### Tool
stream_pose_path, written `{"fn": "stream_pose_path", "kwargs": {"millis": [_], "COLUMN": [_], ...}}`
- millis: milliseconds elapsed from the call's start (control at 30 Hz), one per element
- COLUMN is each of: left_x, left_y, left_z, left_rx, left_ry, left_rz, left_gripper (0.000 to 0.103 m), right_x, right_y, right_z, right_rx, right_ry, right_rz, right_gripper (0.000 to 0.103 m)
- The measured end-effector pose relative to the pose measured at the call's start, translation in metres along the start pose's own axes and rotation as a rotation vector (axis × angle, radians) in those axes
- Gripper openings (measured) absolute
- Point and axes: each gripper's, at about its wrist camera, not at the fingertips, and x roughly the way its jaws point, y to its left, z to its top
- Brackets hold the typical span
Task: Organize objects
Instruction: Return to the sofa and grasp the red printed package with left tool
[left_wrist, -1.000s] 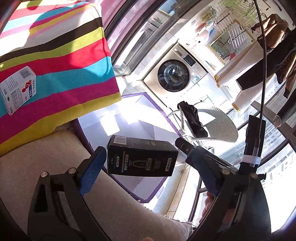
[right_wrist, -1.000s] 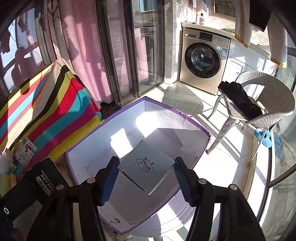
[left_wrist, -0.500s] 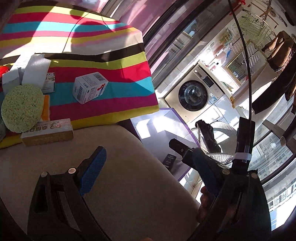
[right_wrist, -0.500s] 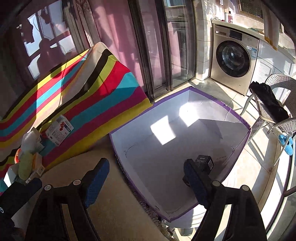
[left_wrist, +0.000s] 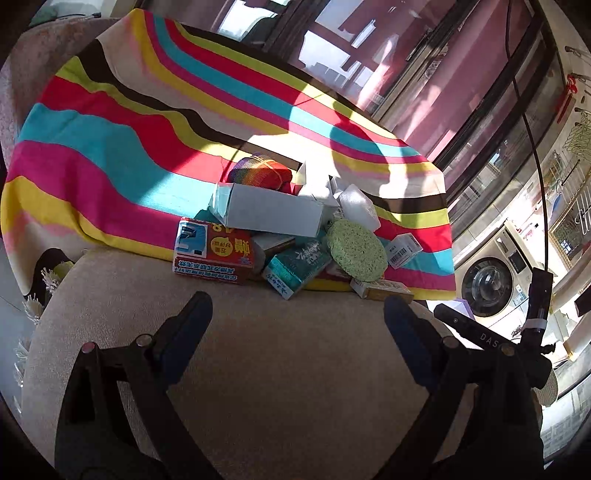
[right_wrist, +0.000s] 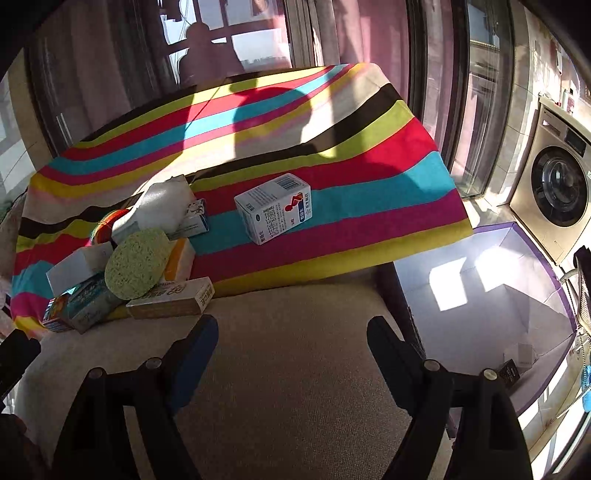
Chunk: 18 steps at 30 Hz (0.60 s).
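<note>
A pile of small items lies on the striped cloth (left_wrist: 110, 155): a red box (left_wrist: 212, 251), a white carton (left_wrist: 271, 208), a teal pack (left_wrist: 297, 267), a round green sponge (left_wrist: 356, 251), a tan box (left_wrist: 382, 288) and a rainbow ball (left_wrist: 260, 171). My left gripper (left_wrist: 297, 319) is open and empty above the beige cushion, just short of the pile. My right gripper (right_wrist: 290, 341) is open and empty. A white medicine box (right_wrist: 275, 208) stands alone on the cloth ahead of it. The purple-edged box (right_wrist: 491, 280) on the floor holds a black box (right_wrist: 509, 373) and a white box (right_wrist: 522, 354).
A beige cushion (right_wrist: 295, 369) lies under both grippers. A washing machine (right_wrist: 557, 192) stands at the right behind the floor box. Glass doors and pink curtains (right_wrist: 351, 33) rise behind the cloth. The right gripper's body (left_wrist: 480, 336) shows in the left wrist view.
Both grippers let go of their boxes over the purple-edged box and swung back over the cushion. The left one turned from the floor box to face the pile.
</note>
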Motion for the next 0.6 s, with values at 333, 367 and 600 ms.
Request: {"fn": "stream_pose_path", "kwargs": {"millis": [333,367,600], "left_x": [0.031,0.037,0.065], "left_y": [0.020,0.020,0.021], "left_z": [0.025,0.026,0.035], "left_rx": [-0.003,0.002,0.044], "left_ry": [0.075,0.087,0.139], "left_rz": [0.194,0.210,0.271], "left_gripper": [0.095,0.095,0.090], "right_x": [0.021,0.023,0.035], "right_y": [0.006,0.006,0.004], "right_z": [0.016,0.018,0.022], "right_rx": [0.030,0.030,0.049], "right_ry": [0.005,0.004,0.014], "right_rz": [0.018,0.015,0.026], "right_gripper": [0.084,0.084,0.084]}}
